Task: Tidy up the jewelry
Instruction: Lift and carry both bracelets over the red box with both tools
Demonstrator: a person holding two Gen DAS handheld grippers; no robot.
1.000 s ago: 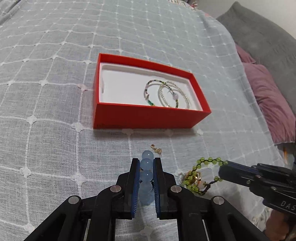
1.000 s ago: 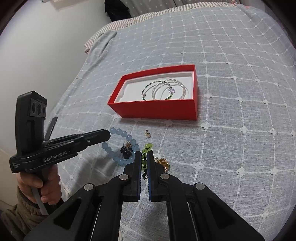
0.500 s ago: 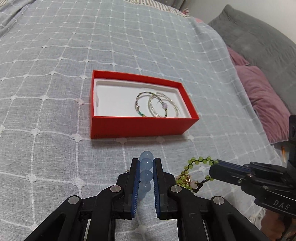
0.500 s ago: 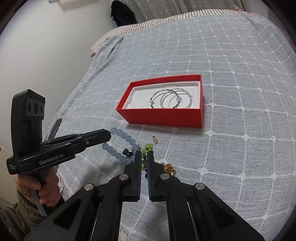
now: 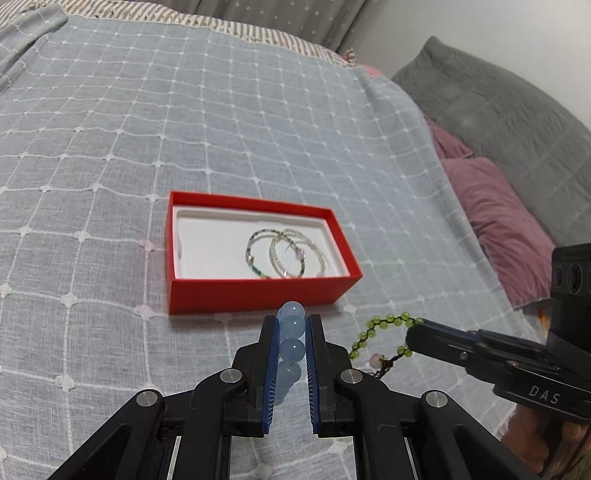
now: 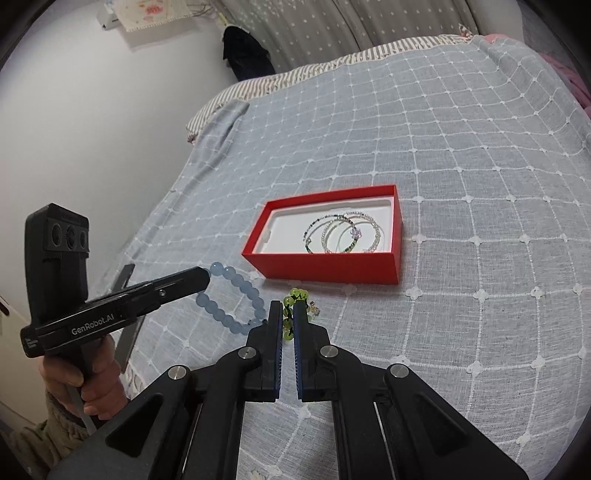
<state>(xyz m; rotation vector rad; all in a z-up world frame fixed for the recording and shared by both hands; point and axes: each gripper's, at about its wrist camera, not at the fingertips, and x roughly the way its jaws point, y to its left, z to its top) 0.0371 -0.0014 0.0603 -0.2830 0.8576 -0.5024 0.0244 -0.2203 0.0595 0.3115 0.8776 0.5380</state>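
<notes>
A red box (image 5: 258, 291) (image 6: 325, 266) with a white liner sits open on the bed and holds thin beaded bracelets (image 5: 284, 253) (image 6: 343, 232). My left gripper (image 5: 291, 325) (image 6: 205, 277) is shut on a pale blue bead bracelet (image 5: 291, 332) (image 6: 236, 295) and holds it in the air before the box. My right gripper (image 6: 288, 310) (image 5: 412, 338) is shut on a green bead bracelet (image 5: 384, 328) (image 6: 291, 314), also lifted, just right of the blue one.
The grey-blue checked bedspread (image 5: 110, 147) covers the bed. Purple pillows (image 5: 491, 221) and a grey cushion (image 5: 498, 110) lie to the right. A white wall (image 6: 92, 110) and curtains (image 6: 332, 26) border the bed on the left and far side.
Both grippers have risen off the bedspread with their bracelets. The small gold pieces that lay on the bedspread near the bracelets have dropped out of view.
</notes>
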